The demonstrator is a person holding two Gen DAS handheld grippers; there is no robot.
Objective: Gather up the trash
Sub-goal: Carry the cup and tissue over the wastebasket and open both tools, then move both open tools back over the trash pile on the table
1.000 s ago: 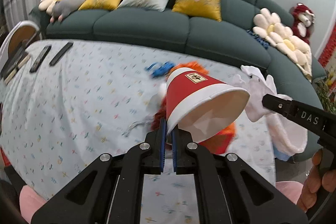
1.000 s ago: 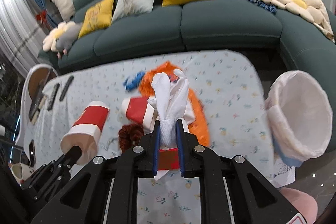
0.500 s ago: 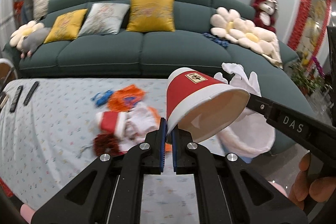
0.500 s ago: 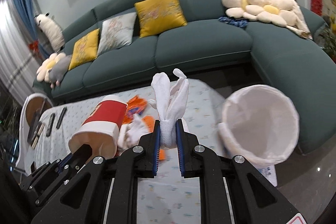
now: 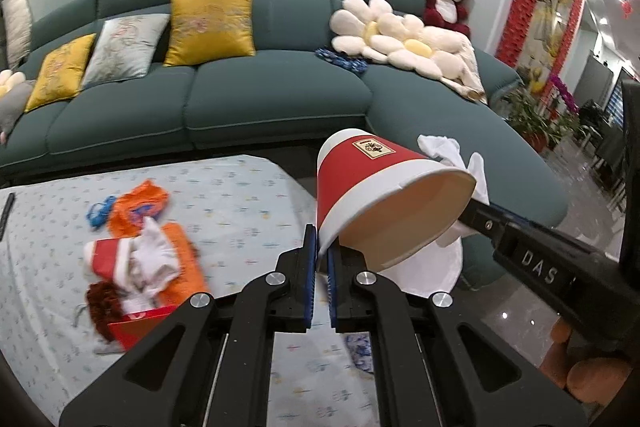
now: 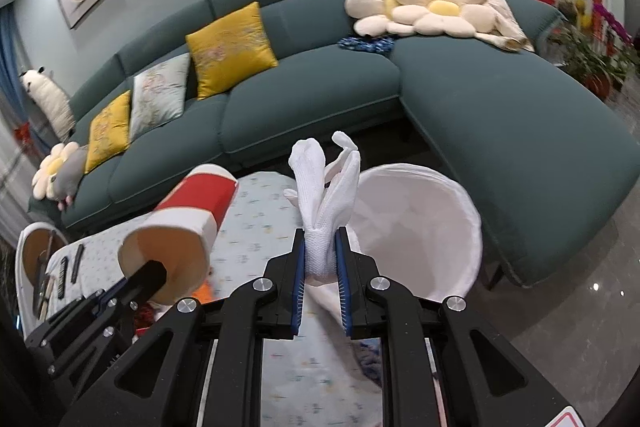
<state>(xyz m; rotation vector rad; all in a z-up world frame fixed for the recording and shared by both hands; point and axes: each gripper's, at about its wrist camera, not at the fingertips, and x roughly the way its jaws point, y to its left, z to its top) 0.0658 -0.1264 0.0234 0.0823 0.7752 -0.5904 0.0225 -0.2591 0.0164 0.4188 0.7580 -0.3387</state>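
My left gripper (image 5: 322,247) is shut on the rim of a red and white paper cup (image 5: 372,187), which lies tilted with its mouth toward the camera. The right gripper (image 6: 322,247) is shut on a white fabric glove (image 6: 328,203) that stands up between its pads. A white-lined trash bin (image 6: 424,227) stands just beyond and right of the glove, past the table's end. In the left wrist view the bin (image 5: 424,267) is mostly hidden behind the cup. More trash lies on the table: a second red cup (image 5: 106,255), orange wrappers (image 5: 140,203), a blue scrap (image 5: 98,213).
The table (image 5: 240,195) wears a light patterned cloth. A teal sofa (image 6: 500,115) wraps around behind and right of the bin, with cushions and plush toys. Remote controls (image 6: 70,267) lie at the table's far left. Glossy floor (image 6: 580,299) shows to the right.
Both grippers have swung right, away from the trash pile and toward the bin at the table's end, carrying the cup and the glove. The bin now fills the right wrist view's centre.
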